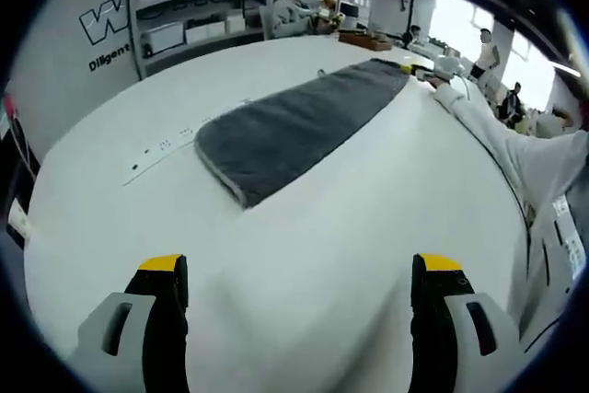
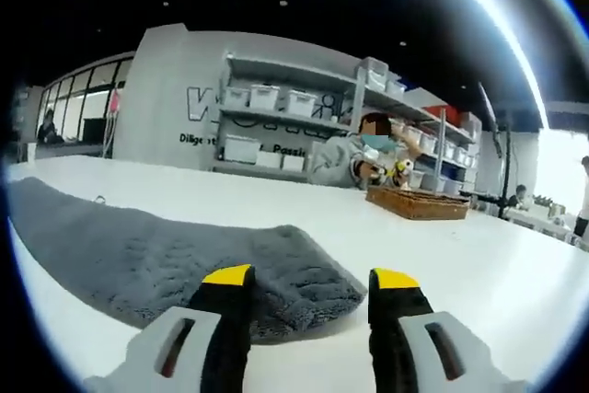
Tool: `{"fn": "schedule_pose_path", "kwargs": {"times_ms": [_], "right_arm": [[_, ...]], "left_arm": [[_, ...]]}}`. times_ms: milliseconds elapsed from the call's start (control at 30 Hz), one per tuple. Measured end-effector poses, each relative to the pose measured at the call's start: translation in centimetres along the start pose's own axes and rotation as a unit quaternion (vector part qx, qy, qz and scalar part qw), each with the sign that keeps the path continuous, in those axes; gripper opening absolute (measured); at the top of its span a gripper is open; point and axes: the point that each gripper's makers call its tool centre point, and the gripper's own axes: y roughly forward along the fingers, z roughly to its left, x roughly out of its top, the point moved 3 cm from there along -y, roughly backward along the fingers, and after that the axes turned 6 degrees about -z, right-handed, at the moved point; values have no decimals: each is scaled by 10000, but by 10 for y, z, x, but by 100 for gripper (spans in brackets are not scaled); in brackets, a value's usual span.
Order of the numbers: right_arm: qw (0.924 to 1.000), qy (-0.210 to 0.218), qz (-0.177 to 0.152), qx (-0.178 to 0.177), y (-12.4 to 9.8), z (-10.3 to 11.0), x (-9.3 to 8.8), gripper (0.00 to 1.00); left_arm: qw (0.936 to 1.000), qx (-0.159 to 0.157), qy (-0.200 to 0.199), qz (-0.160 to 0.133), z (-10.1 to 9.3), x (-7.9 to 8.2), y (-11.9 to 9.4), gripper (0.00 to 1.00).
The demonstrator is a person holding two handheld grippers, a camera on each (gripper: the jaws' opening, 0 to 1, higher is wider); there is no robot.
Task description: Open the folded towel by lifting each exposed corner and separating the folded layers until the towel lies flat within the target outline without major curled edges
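On table [image 1: 304, 227] | towel [image 1: 294, 126] long axis runs away from left tool [image 1: 299, 273] | both tools [image 2: 308, 287] apart

Left gripper [image 1: 299, 287]: jaws wide apart, yellow-tipped, nothing between them. Right gripper [image 2: 310, 296]: jaws parted, low, nothing held. Person's white sleeve [image 1: 502, 140] extended across right of left gripper view.

white table [image 1: 322, 227], storage shelves [image 2: 276, 126], wicker tray [image 2: 419, 203]
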Motion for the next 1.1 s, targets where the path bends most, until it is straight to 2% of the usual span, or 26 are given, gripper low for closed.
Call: {"fn": "schedule_pose_path", "kwargs": {"times_ms": [167,400,567,833,933,967,1100], "right_arm": [[9999,56,17,126,-16,15,1,66],[9974,-24,91,709,-59,66,4,79],[9949,-23,71,1005,-92,97,7,86],[9919,85,101,1263,-145,139,11,97],[9909,133,118,1332,-159,151,12,99],[9901,157,94,1393,-170,161,14,99],[9883,199,144,1504,-186,178,14,99]], "left_arm": [[10000,-24,29,-71,-5,3,-5,99],[9996,-56,80,-283,-9,12,-18,99],[9990,-92,85,-430,-10,16,-27,99],[9975,-229,161,-651,-19,26,-40,99],[9972,-248,186,-678,-19,27,-40,99],[9972,-257,182,-678,-19,27,-40,99],[9974,-295,150,-646,-17,24,-34,99]]}}
